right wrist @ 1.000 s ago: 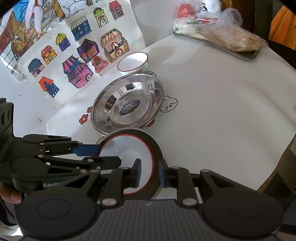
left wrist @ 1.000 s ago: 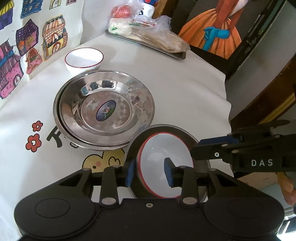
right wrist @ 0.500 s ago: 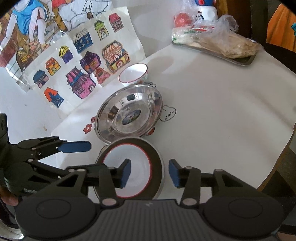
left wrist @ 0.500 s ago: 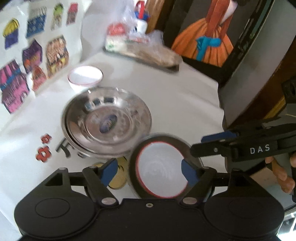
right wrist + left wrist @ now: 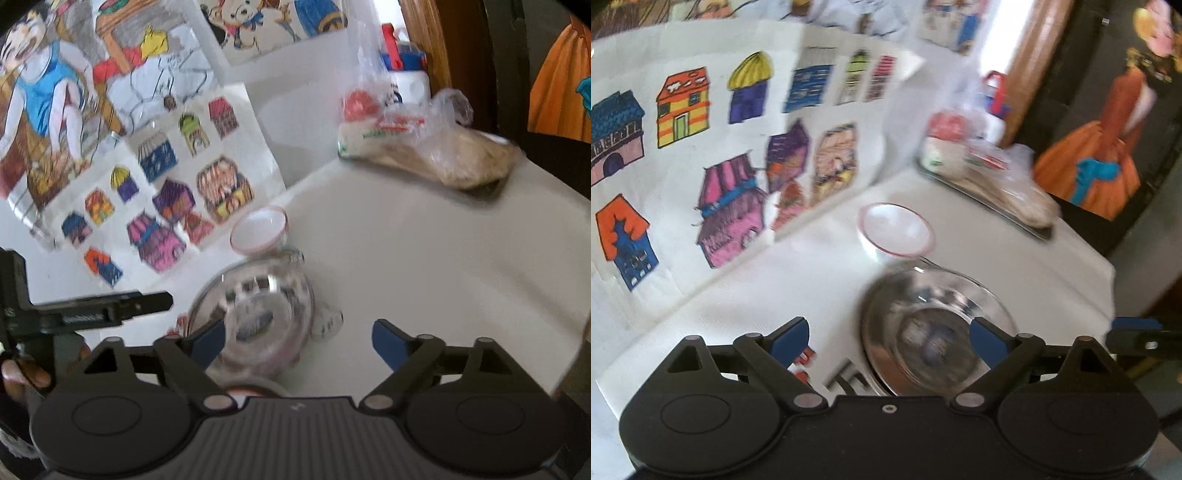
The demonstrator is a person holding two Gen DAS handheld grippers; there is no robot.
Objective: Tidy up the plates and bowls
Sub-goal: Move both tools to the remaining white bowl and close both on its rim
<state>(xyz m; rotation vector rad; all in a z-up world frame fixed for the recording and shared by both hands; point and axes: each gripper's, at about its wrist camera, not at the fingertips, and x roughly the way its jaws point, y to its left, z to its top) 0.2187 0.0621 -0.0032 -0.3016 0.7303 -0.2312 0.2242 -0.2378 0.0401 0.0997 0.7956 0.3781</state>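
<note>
A stack of steel plates (image 5: 934, 325) (image 5: 258, 306) sits on the white table, blurred by motion. Just beyond it stands a small white bowl with a red rim (image 5: 895, 229) (image 5: 258, 229). My left gripper (image 5: 889, 341) hovers over the near side of the stack, its jaws opening wide with nothing gripped. My right gripper (image 5: 298, 341) is also opening and holds nothing. A red-rimmed edge (image 5: 251, 389) peeks out just above its body. The left gripper (image 5: 110, 306) appears at the left of the right wrist view, and the right gripper (image 5: 1137, 336) at the right edge of the left wrist view.
A metal tray with plastic-bagged food (image 5: 990, 188) (image 5: 436, 158) lies at the table's far corner. Children's drawings of houses (image 5: 731, 173) cover the wall on the left. The table edge (image 5: 1108, 280) drops off on the right. A person's hand (image 5: 22, 373) holds the left gripper.
Both grippers let go of the red-rimmed bowl, opened wide and lifted back. The bowl has dropped out of the left wrist view; the steel plates and small bowl now fill the middle.
</note>
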